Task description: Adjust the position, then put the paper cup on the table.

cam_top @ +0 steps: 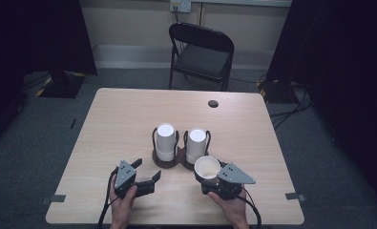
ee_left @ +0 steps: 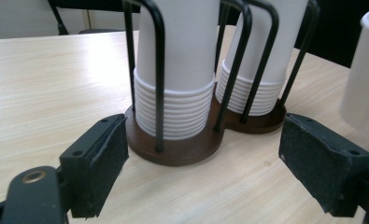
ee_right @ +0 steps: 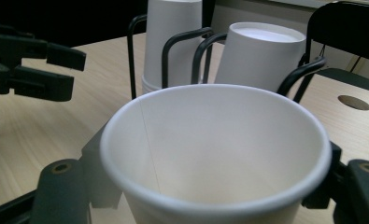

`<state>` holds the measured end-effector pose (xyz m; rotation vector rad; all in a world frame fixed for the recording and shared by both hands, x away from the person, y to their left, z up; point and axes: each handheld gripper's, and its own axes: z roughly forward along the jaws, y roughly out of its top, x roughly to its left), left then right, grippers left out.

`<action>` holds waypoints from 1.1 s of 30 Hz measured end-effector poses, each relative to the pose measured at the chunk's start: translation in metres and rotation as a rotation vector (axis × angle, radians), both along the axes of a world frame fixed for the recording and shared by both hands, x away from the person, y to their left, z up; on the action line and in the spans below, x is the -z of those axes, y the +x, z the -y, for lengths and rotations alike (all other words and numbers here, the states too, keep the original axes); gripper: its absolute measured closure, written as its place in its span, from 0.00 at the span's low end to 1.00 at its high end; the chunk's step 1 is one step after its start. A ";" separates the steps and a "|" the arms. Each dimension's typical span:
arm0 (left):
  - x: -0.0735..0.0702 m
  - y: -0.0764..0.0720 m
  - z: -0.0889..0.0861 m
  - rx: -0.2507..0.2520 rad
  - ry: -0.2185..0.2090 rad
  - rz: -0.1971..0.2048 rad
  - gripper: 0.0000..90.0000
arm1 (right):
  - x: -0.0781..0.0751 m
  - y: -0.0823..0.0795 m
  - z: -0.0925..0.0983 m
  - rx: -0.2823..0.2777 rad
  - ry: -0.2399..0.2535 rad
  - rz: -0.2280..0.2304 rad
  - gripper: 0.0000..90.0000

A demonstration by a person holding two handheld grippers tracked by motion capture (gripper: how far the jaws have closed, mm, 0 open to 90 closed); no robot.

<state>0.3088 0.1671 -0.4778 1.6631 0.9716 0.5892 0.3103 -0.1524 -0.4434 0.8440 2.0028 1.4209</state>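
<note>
- The right gripper has its two jaws partly closed on a single white paper cup, one pad on each side of the cup wall. In the right gripper view the cup sits between the jaws with its rim above them.
- That cup stands mouth up. Its long axis runs roughly upright and tilts slightly away from the hand, with the open end uppermost and empty.
- The left gripper is spread wide and holds nothing. In the left gripper view its pads stand well apart, with bare table between them.
- Just beyond the left gripper's jaws is the dark wooden base of the cup holder. Its black wire loops rise around two stacks of upturned cups.
- Beyond the held cup, and close to it, is the right-hand stack. The left-hand stack stands beside that one, in the same holder.
- Step in hand, as I judge it: one cup is apart from the stacks, held upright by the right gripper, and the left gripper waits free near the holder.
- The next move likely calls for carrying the cup clear of the wire loops and setting it down level on open table. The squeeze should be light so the thin wall does not buckle.
</note>
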 end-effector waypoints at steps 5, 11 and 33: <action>0.005 -0.001 -0.001 -0.012 -0.004 -0.002 0.17 | -0.004 0.003 0.011 0.027 0.018 0.002 0.29; 0.013 0.000 -0.002 -0.022 -0.004 -0.006 0.17 | -0.007 0.010 0.022 0.060 0.043 -0.023 0.29; 0.019 -0.007 -0.001 -0.146 -0.020 0.079 0.17 | -0.020 0.046 0.056 0.173 0.112 -0.017 0.29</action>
